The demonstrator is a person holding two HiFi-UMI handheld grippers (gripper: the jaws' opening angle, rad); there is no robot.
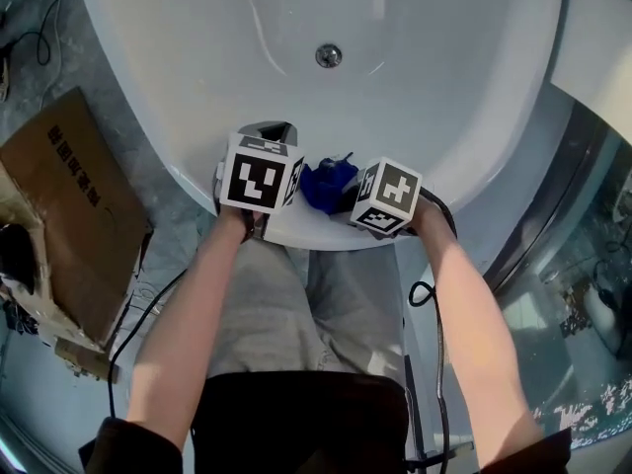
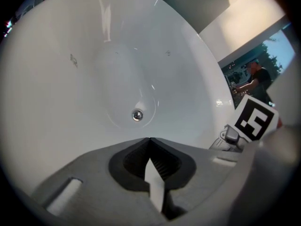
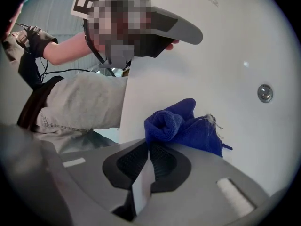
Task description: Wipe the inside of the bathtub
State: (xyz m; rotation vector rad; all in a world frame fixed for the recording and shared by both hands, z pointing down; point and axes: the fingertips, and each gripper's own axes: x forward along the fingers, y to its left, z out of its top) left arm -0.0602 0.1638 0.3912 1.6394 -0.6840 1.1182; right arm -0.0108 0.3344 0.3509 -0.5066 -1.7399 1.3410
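Left gripper: in the left gripper view I see the left gripper [image 2: 149, 139] with its two grey jaws closed tip to tip and nothing between them.
Right gripper: in the right gripper view the right gripper [image 3: 149, 144] has its jaws pressed together at the tips, nipping the near edge of the crumpled dark blue terry cloth [image 3: 181, 126].
Cloth: bunched in a heap on the near rim of the tub; in the head view I find it between my two grippers, touching the right one and just beside the left. One fold stands up from the heap.
Bathtub: the glossy white oval bathtub [image 1: 444, 87] fills the upper part of the head view. Its inner walls are bare.
Drain: the round chrome drain [image 1: 328, 55] sits at the bottom of the basin, well apart from the cloth. My left gripper looks straight down at it.
Grippers' place: both are over the near rim, close together, with the right one angled in toward the left.
Operator: standing right at the rim in light grey shorts [image 1: 296, 304], with both forearms reaching forward.
Beside the tub: a flattened brown cardboard box [image 1: 69, 205] lies on the floor to the left. A thin black cable [image 1: 423, 292] hangs by my right forearm.
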